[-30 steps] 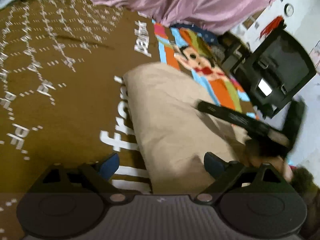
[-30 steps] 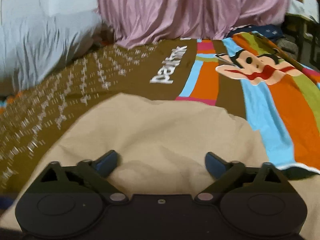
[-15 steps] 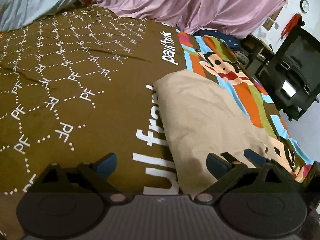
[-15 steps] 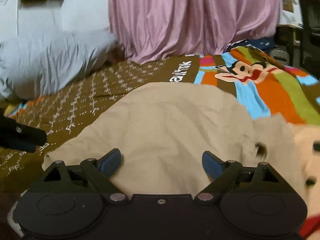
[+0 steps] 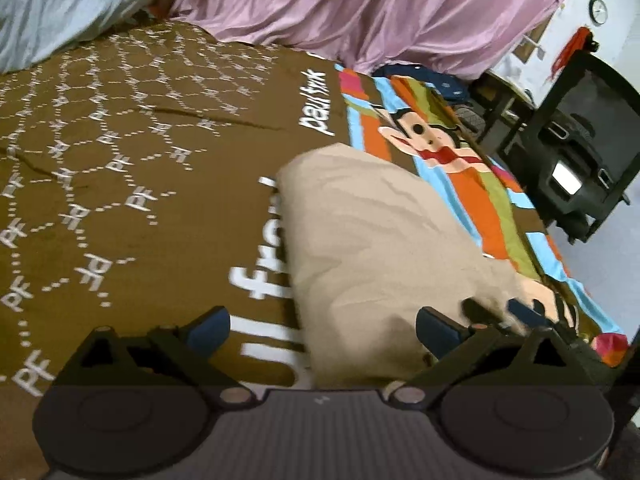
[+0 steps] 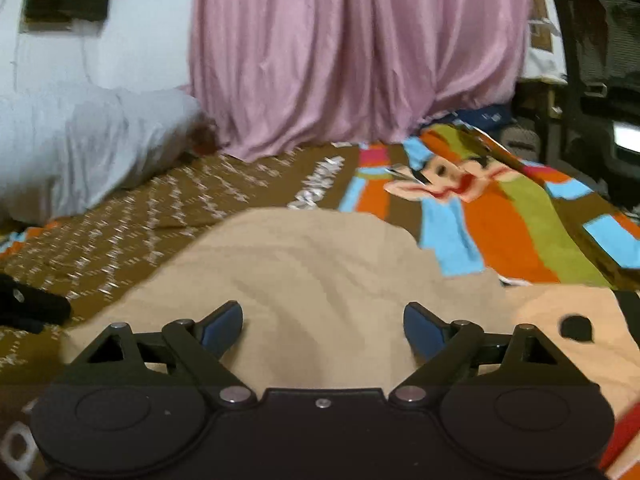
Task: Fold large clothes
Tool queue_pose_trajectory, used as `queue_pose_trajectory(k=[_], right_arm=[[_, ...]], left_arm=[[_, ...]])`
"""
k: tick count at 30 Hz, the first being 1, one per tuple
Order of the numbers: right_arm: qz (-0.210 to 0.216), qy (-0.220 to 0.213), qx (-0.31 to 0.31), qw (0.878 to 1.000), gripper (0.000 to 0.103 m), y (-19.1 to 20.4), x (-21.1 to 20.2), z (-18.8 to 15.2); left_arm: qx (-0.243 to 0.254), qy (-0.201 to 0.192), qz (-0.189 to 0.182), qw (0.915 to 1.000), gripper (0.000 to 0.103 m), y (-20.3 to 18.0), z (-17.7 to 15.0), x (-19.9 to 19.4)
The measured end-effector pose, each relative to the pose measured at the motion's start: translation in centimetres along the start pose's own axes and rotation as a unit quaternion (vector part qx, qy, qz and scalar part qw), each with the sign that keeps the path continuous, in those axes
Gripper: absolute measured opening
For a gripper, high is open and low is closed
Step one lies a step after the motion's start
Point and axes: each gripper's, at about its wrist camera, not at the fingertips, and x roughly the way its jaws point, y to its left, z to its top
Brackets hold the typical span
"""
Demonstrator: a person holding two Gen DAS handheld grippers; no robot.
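A beige garment (image 5: 372,248) lies folded into a thick rectangle on the bed, with shallow wrinkles across its top. My left gripper (image 5: 323,328) hovers open over the garment's near left edge, with nothing pinched between its blue pads. My right gripper (image 6: 322,324) is open too, low over the near part of the garment (image 6: 320,272), its pads apart from the cloth. The left wrist view catches the right gripper (image 5: 498,312) at the garment's near right corner. A black part of the left gripper (image 6: 28,308) shows at the left edge of the right wrist view.
The bed cover (image 5: 120,160) is brown with white lettering and has a bright striped cartoon panel (image 5: 460,168) to the right. A pink curtain (image 5: 360,8) hangs behind, a grey pillow (image 6: 80,140) lies at the back left, and a black office chair (image 5: 580,140) stands right of the bed.
The right gripper, earlier stretched across the garment, has drawn back to its near right corner. The left view has pulled back and up, so more bed shows. Both jaws stay open.
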Motion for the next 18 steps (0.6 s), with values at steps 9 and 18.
queue_pose_trajectory(k=[9,18], right_arm=[[-0.010,0.045,0.008,0.999,0.093,-0.9,1.8,-1.7],[-0.072,-0.038,0.081,0.993,0.085,-4.7,-2.5,0.5]], left_arm=[[0.001,0.041,0.006,0.9991,0.103,-0.7,-1.2,3.4],[0.004,0.042,0.011,0.9991,0.103,-0.5,-1.5,3.3]])
